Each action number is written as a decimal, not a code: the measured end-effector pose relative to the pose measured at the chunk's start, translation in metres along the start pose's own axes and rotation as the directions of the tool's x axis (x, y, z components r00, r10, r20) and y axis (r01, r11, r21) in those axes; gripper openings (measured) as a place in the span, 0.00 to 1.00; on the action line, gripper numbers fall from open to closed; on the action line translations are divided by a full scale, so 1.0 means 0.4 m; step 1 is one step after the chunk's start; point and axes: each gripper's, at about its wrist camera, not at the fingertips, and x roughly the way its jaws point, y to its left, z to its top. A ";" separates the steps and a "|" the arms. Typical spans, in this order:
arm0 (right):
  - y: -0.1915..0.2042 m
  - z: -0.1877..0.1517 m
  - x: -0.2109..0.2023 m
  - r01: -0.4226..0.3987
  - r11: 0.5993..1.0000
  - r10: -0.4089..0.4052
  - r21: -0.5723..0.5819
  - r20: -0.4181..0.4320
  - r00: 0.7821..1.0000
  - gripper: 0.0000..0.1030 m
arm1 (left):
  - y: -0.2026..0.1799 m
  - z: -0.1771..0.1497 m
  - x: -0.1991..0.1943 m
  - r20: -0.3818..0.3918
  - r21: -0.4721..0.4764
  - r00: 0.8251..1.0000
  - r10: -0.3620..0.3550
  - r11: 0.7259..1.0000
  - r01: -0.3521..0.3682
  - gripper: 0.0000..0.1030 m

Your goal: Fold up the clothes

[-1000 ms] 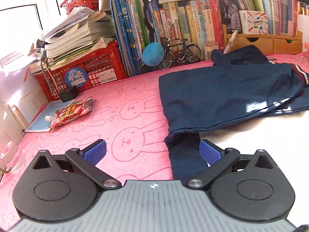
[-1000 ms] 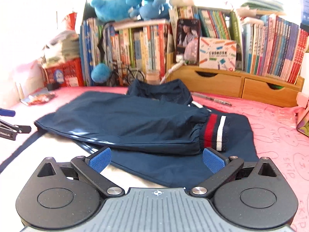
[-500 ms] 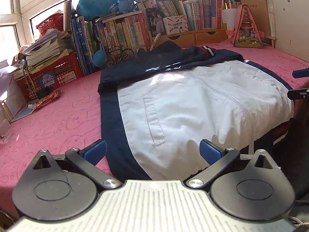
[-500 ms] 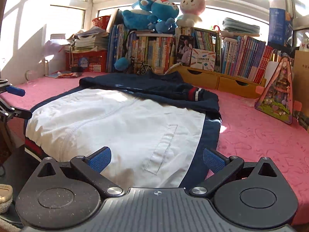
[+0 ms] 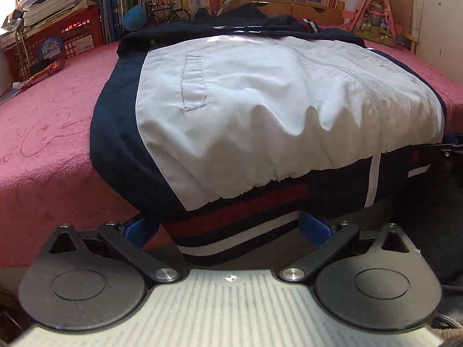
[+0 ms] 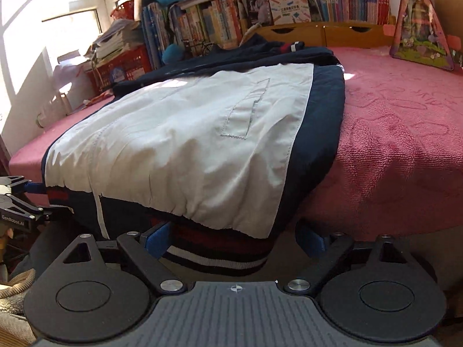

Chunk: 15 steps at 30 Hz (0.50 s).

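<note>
At the near table edge, left wrist view: left gripper [image 5: 227, 230] low, jaws wide apart, blue pads either side of the ribbed hem [image 5: 231, 225]; hem sits between them, not pinched. Jacket [image 5: 260, 101] lies flat on a pink towel cover [image 5: 43, 130], fuzzy nap with faint pressed outlines. Jacket body is thin white woven cloth, crinkled and gathered at the bottom, with a stitched welt pocket [image 5: 192, 82]. Navy side panel runs down its left. Hem is stretchy knit, striped navy, red, white, and droops over the table edge. White strip [image 5: 373, 176] runs down the centre front. Navy sleeve parts are bunched at the far end. Right of the jacket, part of the right gripper [image 5: 451, 147] shows at the hem corner. Bare cover is wide on the left. A red crate [image 5: 55, 43] with paper stacks, books and a small model bike line the back.

Right wrist view: right gripper [image 6: 234, 238] also low at the edge, jaws wide apart, pads flanking the striped hem, nothing clamped. Same jacket [image 6: 173, 144], white panel wrinkled, pocket slanted, navy panel [image 6: 318, 130] on its right side falling over the edge. Left gripper [image 6: 17, 202] sits at the far-left hem corner, black linkage, state unclear from here. Open pink cover is broad to the right. A triangular toy house [image 6: 419, 26] stands at the back right. Wooden drawer box [image 6: 324, 33] and book row sit behind the jacket.
</note>
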 end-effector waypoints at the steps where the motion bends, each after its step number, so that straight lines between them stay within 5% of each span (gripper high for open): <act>1: -0.013 0.003 0.004 -0.036 0.999 0.036 0.039 -0.003 0.999 0.65 | 0.014 0.000 0.006 0.001 -0.056 0.999 -0.042 0.998 0.042 0.99; 4: -0.010 0.011 -0.010 -0.041 0.998 0.042 0.047 -0.025 0.999 0.45 | 0.039 0.000 -0.017 0.029 -0.151 0.996 -0.089 0.984 0.092 0.87; 6: 0.013 0.013 -0.041 -0.053 0.998 0.054 0.024 -0.036 0.998 0.34 | 0.044 0.000 -0.055 0.039 -0.165 0.994 -0.103 0.980 0.108 0.65; 8: 0.036 0.028 -0.085 -0.088 0.995 0.089 0.037 -0.015 0.996 0.24 | 0.048 0.011 -0.098 0.065 -0.169 0.988 -0.141 0.974 0.150 0.56; 15: 0.106 0.189 -0.126 -0.230 0.972 0.225 0.043 0.101 0.969 0.18 | -0.010 0.175 -0.121 0.221 -0.025 0.962 -0.160 0.985 0.169 0.56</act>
